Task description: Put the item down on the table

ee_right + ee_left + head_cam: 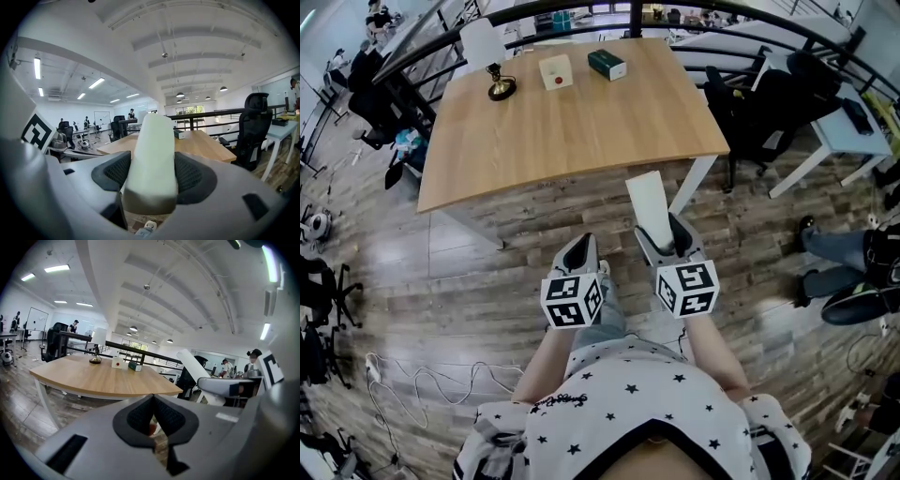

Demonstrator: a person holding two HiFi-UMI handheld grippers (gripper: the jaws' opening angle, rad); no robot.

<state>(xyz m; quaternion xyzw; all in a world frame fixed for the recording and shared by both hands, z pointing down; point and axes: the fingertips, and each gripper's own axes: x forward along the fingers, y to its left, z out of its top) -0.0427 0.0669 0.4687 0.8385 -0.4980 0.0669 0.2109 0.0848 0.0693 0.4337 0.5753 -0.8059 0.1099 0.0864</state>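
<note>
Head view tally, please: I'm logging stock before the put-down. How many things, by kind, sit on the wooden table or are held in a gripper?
On the table:
lamp: 1
boxes: 2 (white box, dark green box)
Clamped in the right gripper:
pale block: 1
Total: 4

The head view looked steeply down on the left gripper (584, 242), the right gripper (662, 231) and the table (572, 122) ahead. Each gripper view sat low, close behind its own jaws, facing forward and slightly upward. All three shared the table.
</note>
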